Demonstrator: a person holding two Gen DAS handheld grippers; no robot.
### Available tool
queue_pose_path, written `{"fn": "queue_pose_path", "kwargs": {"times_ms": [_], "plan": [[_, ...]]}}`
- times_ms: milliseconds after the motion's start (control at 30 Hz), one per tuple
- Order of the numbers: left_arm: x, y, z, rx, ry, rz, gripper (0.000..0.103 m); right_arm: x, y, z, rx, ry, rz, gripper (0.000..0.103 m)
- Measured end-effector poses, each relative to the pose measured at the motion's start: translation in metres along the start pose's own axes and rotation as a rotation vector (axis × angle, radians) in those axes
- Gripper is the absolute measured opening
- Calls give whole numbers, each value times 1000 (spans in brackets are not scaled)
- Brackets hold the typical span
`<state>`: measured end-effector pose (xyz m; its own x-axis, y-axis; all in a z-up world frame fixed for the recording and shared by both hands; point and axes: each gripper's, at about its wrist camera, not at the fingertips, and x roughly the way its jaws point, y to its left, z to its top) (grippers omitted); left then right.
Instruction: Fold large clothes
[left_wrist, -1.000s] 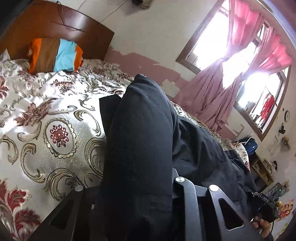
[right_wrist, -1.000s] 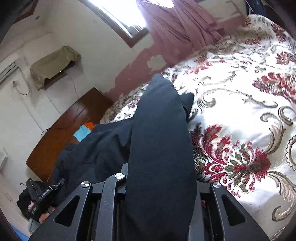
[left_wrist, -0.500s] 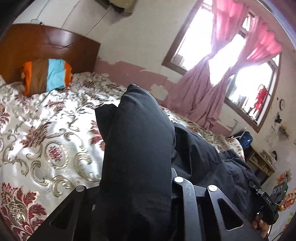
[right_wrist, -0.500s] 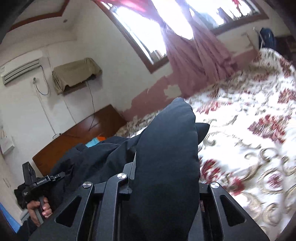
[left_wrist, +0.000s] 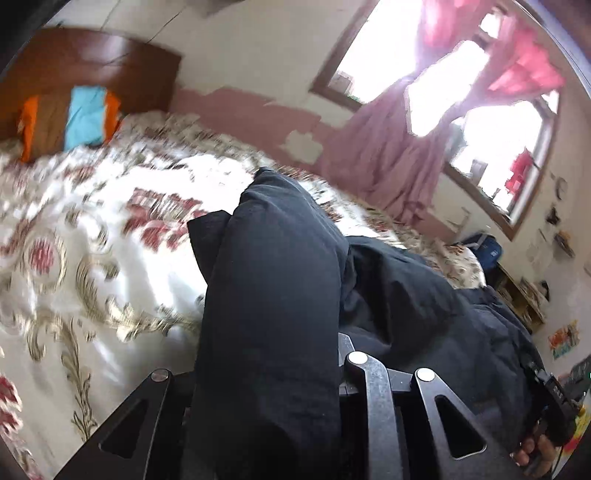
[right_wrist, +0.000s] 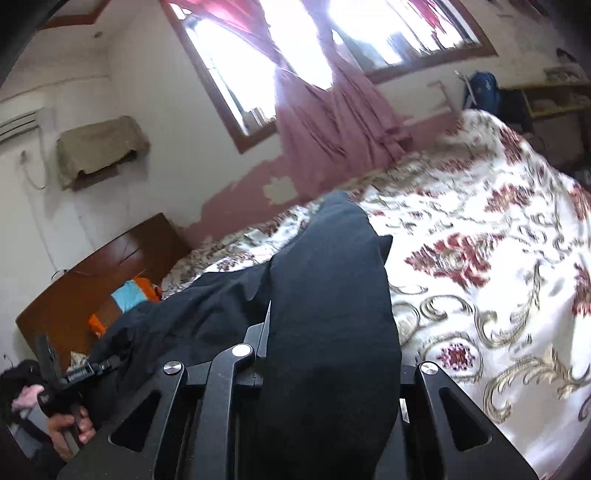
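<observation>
A large black garment (left_wrist: 399, 295) hangs stretched between my two grippers above the bed. My left gripper (left_wrist: 273, 332) is shut on one end of it; the cloth drapes over the fingers and hides the tips. My right gripper (right_wrist: 328, 325) is shut on the other end of the black garment (right_wrist: 192, 314), which covers its fingers too. The right gripper also shows at the lower right of the left wrist view (left_wrist: 554, 413), and the left gripper at the lower left of the right wrist view (right_wrist: 62, 384).
The bed carries a white cover with red and gold floral print (left_wrist: 92, 240) (right_wrist: 498, 295). A wooden headboard (left_wrist: 92, 62) and an orange, brown and blue pillow (left_wrist: 70, 118) are at its head. Windows with pink curtains (right_wrist: 332, 110) line the far wall; shelves (right_wrist: 546, 99) stand by the foot.
Both grippers have lifted and tilted up with the garment, so more of the wall and windows shows and the bed sits lower and farther. The grip on the cloth is unchanged.
</observation>
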<state>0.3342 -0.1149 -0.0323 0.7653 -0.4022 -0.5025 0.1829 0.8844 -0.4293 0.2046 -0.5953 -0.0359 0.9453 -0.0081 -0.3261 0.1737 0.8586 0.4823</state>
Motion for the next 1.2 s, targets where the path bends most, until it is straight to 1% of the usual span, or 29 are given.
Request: {"fn": "queue_pose_path", "kwargs": {"times_ms": [67, 133, 167, 200, 233, 267, 300, 333, 400, 433, 467, 500, 533, 600, 700, 767, 833, 933, 1033, 1200], "plan": [[1, 10, -3, -33, 12, 1, 25, 6, -4, -1, 21, 14, -34, 27], [0, 16, -5, -37, 25, 17, 31, 13, -8, -3, 51, 34, -76, 34], [0, 17, -6, -38, 36, 30, 34, 15, -11, -7, 64, 41, -102, 45], [0, 19, -6, -46, 50, 42, 41, 15, -15, -8, 79, 43, -139, 59], [0, 21, -6, -62, 65, 53, 45, 15, -19, -10, 88, 40, -166, 67], [1, 24, -6, -80, 73, 57, 56, 13, -22, -10, 94, 29, -203, 84], [-1, 27, -6, -100, 75, 55, 71, 11, -23, -10, 94, 13, -238, 94], [-3, 31, -7, -121, 72, 51, 78, 5, -24, -9, 86, -23, -284, 95], [-10, 35, -10, -160, 54, 47, 81, -4, -21, -8, 65, -66, -320, 97], [-11, 36, -11, -164, 56, 49, 82, -9, -19, -8, 52, -80, -326, 99], [-13, 33, -12, -162, 68, 65, 88, -13, -16, -8, 43, -86, -325, 101], [-16, 31, -14, -159, 69, 92, 99, -16, -13, -9, 34, -91, -322, 101], [-20, 28, -15, -154, 57, 114, 101, -19, -8, -12, 19, -97, -313, 101], [-31, 18, -18, -110, 18, 134, 102, -23, 1, -18, -8, -99, -297, 101], [-40, 5, -21, -48, 10, 185, 102, -31, 18, -25, -64, -113, -273, 101], [-49, 0, -22, -22, 7, 193, 102, -39, 31, -30, -107, -136, -256, 101], [-63, -9, -25, 8, -19, 194, 102, -48, 44, -36, -147, -161, -242, 101], [-79, -19, -29, 46, -55, 214, 102, -63, 62, -47, -203, -191, -206, 101], [-99, -37, -35, 110, -103, 205, 102, -76, 75, -56, -237, -207, -182, 101], [-140, -76, -51, 258, -209, 179, 103, -97, 93, -70, -300, -216, -148, 101]]}}
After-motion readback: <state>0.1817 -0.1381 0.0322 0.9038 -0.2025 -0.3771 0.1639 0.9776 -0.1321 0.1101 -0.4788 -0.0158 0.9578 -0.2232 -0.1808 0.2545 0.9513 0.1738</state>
